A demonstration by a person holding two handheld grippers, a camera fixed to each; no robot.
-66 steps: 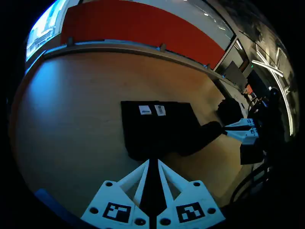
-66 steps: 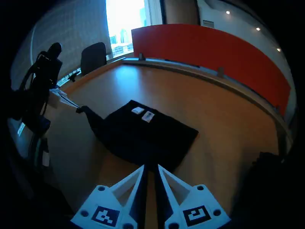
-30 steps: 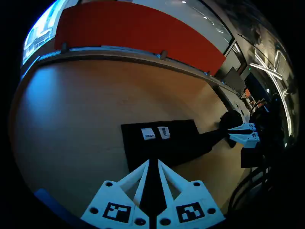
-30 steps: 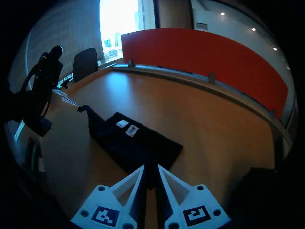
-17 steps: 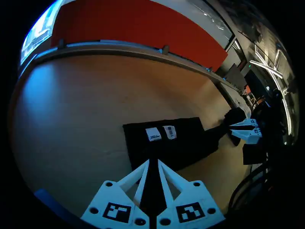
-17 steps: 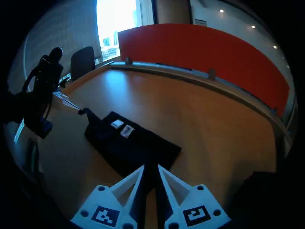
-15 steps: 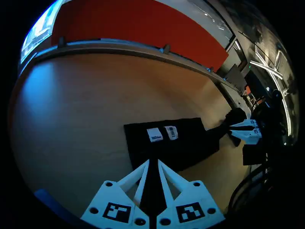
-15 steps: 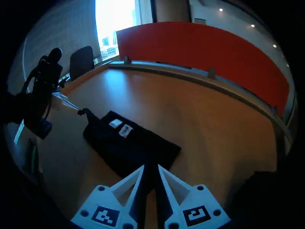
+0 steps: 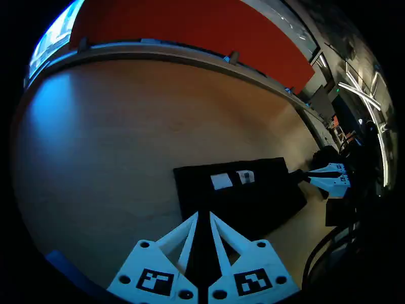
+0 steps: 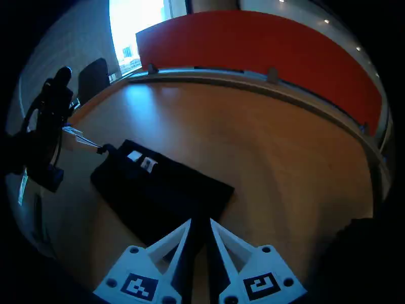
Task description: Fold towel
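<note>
Two white grippers are seen clamped on a black towel, which is spread flat on the wooden table in the lower middle of both views. In the left gripper view, the left gripper is nearly closed, with dark cloth pinched between its fingers at the towel's near edge. The right gripper is seen at the right edge, its tips closed on a corner drawn to a point. Two white labels are shown on the cloth. A red partition is set along the table's far edge at the top.
</note>
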